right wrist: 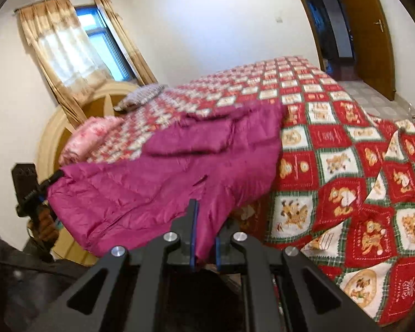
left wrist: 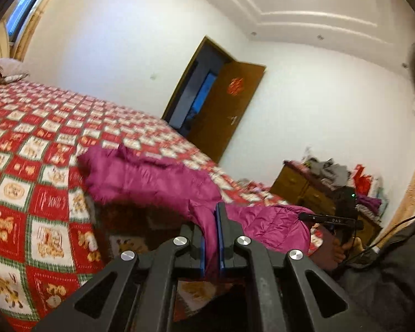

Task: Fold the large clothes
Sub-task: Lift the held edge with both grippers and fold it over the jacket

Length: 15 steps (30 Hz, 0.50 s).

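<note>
A large magenta quilted jacket (left wrist: 152,177) hangs stretched in the air above the near edge of the bed, its far part resting on the bedspread. My left gripper (left wrist: 213,221) is shut on one lower corner of the jacket. My right gripper (right wrist: 204,221) is shut on the other corner of the jacket (right wrist: 179,171). In the left wrist view the right gripper (left wrist: 332,220) shows at the right end of the jacket. In the right wrist view the left gripper (right wrist: 45,185) shows at the left end.
The bed carries a red, white and green checked bedspread (left wrist: 36,144) (right wrist: 345,166). Pillows (right wrist: 141,95) lie by the round headboard (right wrist: 55,138). A cluttered wooden dresser (left wrist: 304,188) and an open brown door (left wrist: 227,110) stand beyond the bed.
</note>
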Tool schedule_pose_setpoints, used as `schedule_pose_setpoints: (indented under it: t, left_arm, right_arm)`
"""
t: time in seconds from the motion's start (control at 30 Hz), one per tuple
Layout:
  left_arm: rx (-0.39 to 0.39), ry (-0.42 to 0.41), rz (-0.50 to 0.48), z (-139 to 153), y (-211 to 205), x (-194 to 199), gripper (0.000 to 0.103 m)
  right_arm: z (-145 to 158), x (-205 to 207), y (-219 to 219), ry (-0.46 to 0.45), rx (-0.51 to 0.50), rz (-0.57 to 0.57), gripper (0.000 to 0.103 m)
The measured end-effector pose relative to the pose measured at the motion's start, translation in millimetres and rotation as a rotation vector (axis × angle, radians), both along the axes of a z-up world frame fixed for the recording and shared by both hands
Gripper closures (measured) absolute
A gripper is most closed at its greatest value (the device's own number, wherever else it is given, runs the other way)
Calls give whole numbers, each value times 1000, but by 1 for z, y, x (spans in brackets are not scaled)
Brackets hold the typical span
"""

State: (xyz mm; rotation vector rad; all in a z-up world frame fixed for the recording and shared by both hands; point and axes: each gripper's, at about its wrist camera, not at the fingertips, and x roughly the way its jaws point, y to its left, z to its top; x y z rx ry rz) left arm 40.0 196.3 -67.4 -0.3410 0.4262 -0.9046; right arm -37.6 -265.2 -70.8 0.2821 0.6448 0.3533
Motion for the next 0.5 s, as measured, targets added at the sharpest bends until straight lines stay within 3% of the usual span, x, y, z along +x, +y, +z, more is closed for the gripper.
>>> schedule_pose_setpoints:
  t: [0.13, 0.23, 0.3, 0.4, 0.5]
  left_arm:
    - [-58, 0, 34, 20, 9, 20, 97]
    - [-66, 49, 106, 35, 9, 59, 97]
    - [-67, 110, 143, 39, 5, 96, 97]
    - [-12, 213, 219, 38, -13, 158, 97]
    - [62, 296, 301, 26, -32, 216, 97]
  right_arm:
    - [24, 16, -9, -63, 86, -8, 91]
    - [39, 49, -17, -88, 158, -12, 91]
    - [47, 77, -19, -103, 149, -30, 91]
    - [51, 136, -21, -76, 137, -73, 91]
    - [35, 200, -27, -4, 122, -143, 91]
